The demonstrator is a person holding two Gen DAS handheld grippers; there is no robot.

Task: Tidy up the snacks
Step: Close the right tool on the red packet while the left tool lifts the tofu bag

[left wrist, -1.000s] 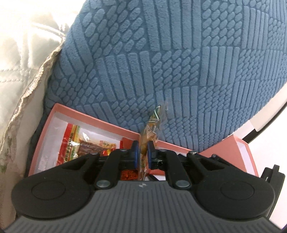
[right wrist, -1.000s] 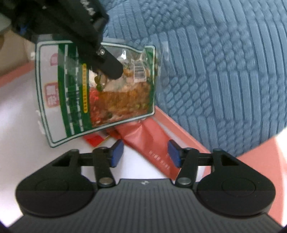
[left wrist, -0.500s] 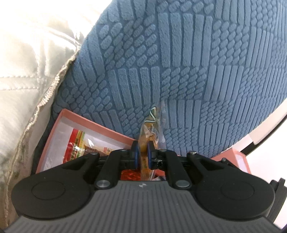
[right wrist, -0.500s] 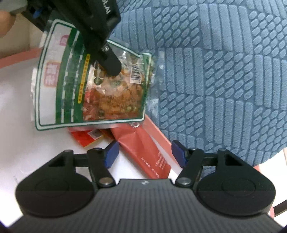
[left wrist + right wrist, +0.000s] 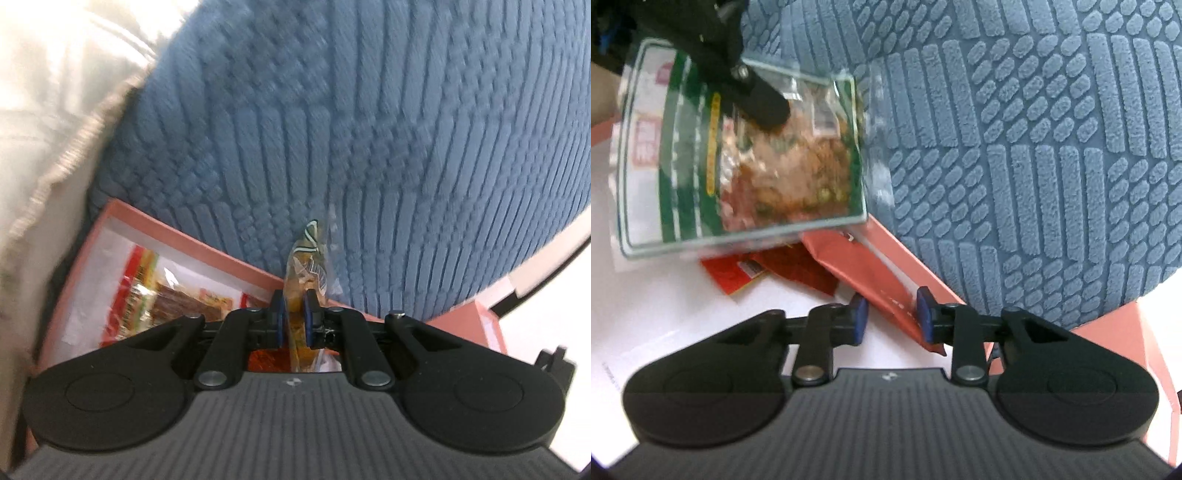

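Observation:
My left gripper is shut on a clear green-edged snack packet, seen edge-on above the pink box. In the right wrist view the same packet hangs flat from the left gripper over the box's white floor. My right gripper is open, its pads on either side of a red snack pouch lying against the box's pink rim. A red-and-yellow packet lies in the box's left part.
A large blue textured cushion presses against the box's far side, also filling the right wrist view. A cream quilted cover is at the left. Another red packet lies under the hanging one.
The left gripper has carried the green packet up and away. The right gripper has moved forward, so its pads now flank the red pouch, and has narrowed.

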